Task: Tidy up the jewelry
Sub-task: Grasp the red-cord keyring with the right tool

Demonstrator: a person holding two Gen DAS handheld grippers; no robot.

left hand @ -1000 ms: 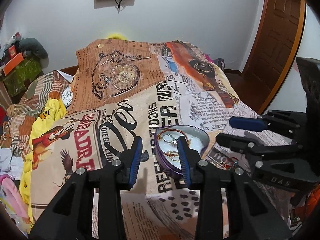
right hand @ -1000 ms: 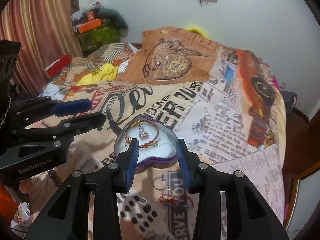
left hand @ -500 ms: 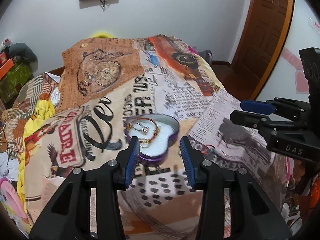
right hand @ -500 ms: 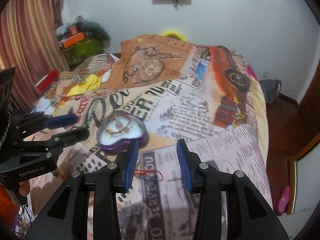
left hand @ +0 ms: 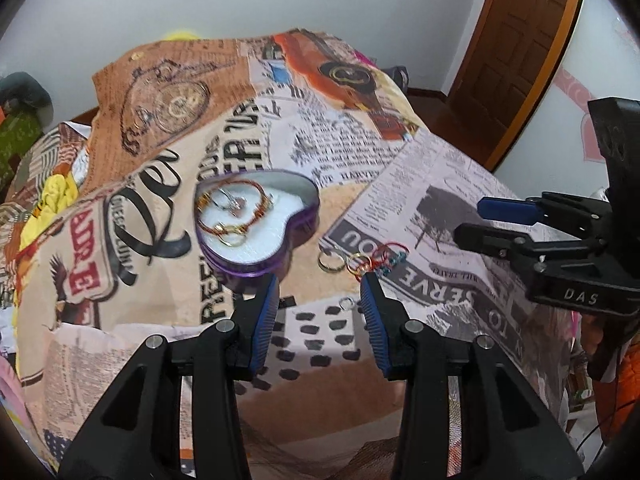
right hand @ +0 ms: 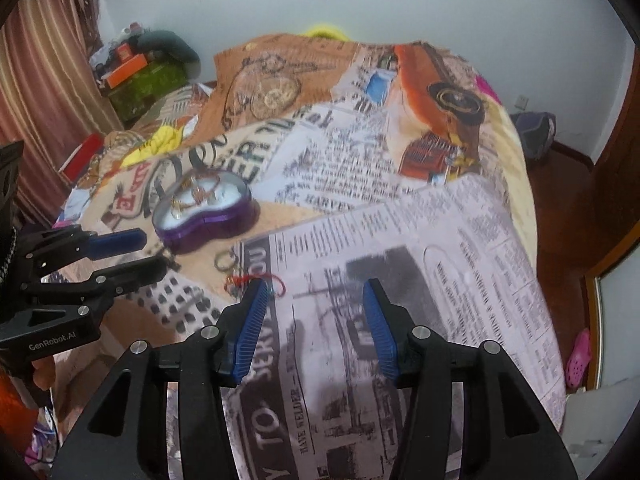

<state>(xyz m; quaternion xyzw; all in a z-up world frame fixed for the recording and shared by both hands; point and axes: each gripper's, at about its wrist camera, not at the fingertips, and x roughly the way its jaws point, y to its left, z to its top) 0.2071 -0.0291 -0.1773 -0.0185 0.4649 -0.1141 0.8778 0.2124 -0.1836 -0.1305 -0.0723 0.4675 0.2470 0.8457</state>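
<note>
At the bottom of each frame, the left gripper [left hand: 320,280] and right gripper [right hand: 314,288] stood spread, holding nothing. Just beyond, loose rings [left hand: 362,260] lay on the bedspread [left hand: 420,184]. Further up, left of centre, sat the heart-shaped tin [left hand: 256,216] holding bracelets [left hand: 232,216].

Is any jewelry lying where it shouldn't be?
Yes. A gold ring, a red tangled bracelet and a small silver ring lie loose on the bedspread, beside the purple heart tin, not inside.
</note>
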